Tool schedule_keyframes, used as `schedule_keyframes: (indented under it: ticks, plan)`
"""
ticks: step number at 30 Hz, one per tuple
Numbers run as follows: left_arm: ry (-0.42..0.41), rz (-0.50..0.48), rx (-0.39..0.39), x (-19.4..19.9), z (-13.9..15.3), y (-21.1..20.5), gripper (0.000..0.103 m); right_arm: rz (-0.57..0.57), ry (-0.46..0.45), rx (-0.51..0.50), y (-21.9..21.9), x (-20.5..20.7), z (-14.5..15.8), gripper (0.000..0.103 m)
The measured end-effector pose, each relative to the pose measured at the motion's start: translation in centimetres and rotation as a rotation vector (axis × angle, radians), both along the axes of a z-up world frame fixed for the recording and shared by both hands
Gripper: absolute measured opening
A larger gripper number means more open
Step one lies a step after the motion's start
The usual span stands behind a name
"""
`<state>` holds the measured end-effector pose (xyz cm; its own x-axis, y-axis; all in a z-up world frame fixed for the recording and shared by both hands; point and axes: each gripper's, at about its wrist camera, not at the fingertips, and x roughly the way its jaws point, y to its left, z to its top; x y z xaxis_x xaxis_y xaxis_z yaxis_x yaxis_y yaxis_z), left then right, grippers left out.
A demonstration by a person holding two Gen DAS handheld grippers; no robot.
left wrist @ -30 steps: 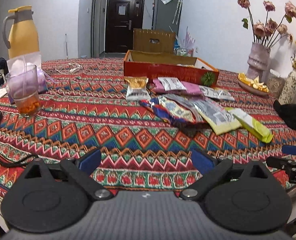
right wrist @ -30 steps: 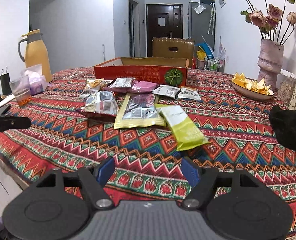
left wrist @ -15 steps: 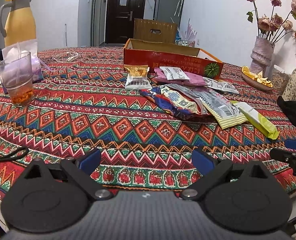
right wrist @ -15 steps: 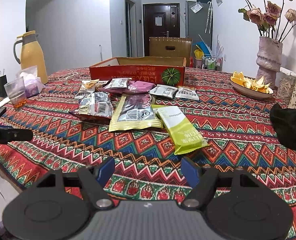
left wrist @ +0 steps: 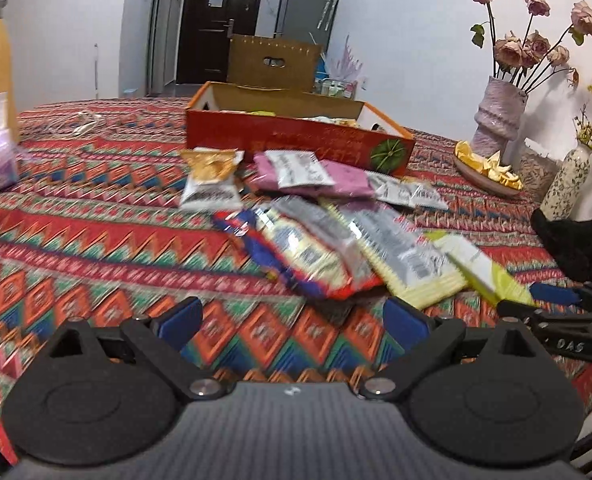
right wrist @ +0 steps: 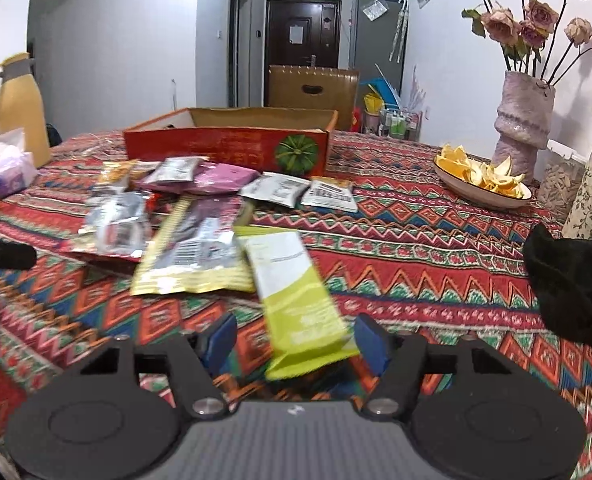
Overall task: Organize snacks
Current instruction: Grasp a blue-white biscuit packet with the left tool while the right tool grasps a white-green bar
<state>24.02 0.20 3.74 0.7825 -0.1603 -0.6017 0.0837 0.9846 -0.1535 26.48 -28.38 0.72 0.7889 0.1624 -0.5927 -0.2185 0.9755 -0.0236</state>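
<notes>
Right gripper (right wrist: pixel 294 342), jaws just narrowing, straddles the lime-green snack packet (right wrist: pixel 296 300) without pinching it; left gripper (left wrist: pixel 292 320) hangs open above the patterned tabletop (left wrist: pixel 96 248).

Ahead of my tongs lay a red zigzag cloth (right wrist: pixel 416 248), a lime packet (right wrist: pixel 300 300) and a red box (right wrist: pixel 224 148).

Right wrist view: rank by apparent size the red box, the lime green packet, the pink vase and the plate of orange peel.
1. red box
2. lime green packet, though it lies nearest the camera, which enlarges it
3. plate of orange peel and pink vase: too alike to rank.
</notes>
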Motion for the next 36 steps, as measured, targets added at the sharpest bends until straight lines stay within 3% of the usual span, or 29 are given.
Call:
schedule_keyframes:
  ticks: [7,12,15,17,24,31,36]
  plan:
    - [0.063,0.003,-0.063,6.0,-0.6,-1.2,0.099,0.027,0.041,0.010,-0.4,3.7,-0.8,0.054]
    - [0.130,0.020,-0.126,10.1,-1.7,-1.6,0.099,0.039,0.053,0.022,-0.3,5.9,-1.0,0.042]
    - [0.134,0.023,-0.108,11.3,-2.1,-2.1,0.098,0.042,0.054,0.027,-0.2,7.1,-1.0,0.041]
    - [0.128,0.033,-0.076,11.8,-2.3,-2.5,0.090,0.043,0.055,0.036,-0.3,7.6,-1.1,0.040]
    - [0.098,0.044,0.013,11.5,-2.3,-2.9,0.071,0.043,0.050,0.039,-0.3,8.1,-1.1,0.038]
    - [0.098,0.018,0.000,8.1,-1.4,-2.4,0.056,0.015,0.055,0.066,-0.7,6.4,-0.7,0.036]
    - [0.096,0.002,-0.018,4.7,-0.8,-1.8,0.052,0.001,0.037,0.083,-0.8,3.7,0.0,0.036]
